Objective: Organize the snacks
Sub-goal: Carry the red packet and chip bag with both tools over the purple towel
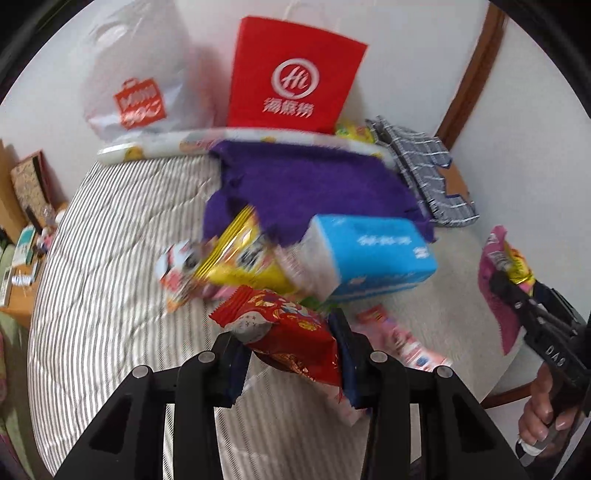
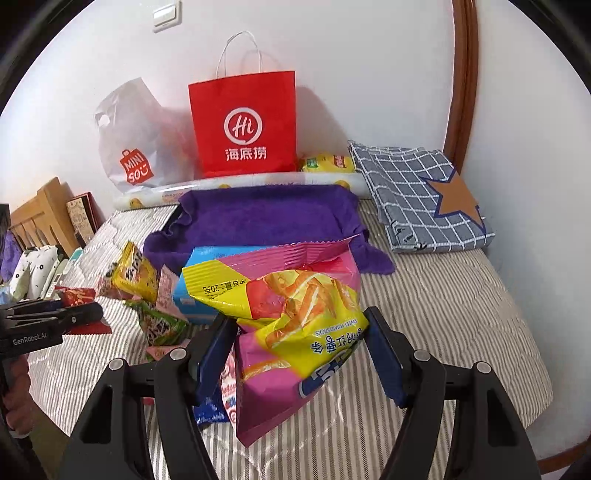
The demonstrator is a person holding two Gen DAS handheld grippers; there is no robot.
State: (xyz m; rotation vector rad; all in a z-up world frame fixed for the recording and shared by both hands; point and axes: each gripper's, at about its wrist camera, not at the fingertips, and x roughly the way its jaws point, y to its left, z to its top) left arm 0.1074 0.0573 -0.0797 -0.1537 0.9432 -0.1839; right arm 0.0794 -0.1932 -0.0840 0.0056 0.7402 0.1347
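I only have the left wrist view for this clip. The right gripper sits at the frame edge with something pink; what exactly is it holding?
Observer: The right gripper is shut on a pink and yellow sweet potato sticks bag.
Operator: Anything above the red paper bag?
Observer: Its white handles stand upright, and a wall switch sits upper left.
Operator: That checked cloth?
Observer: The checked cloth carries a brown star patch.

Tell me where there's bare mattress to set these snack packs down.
Bare striped mattress lies on the right, between the purple towel, the folded checked cloth and the bed's edge. Another open stretch shows left of the snack pile, toward the bedside. It is crowded around the blue tissue pack in the middle.
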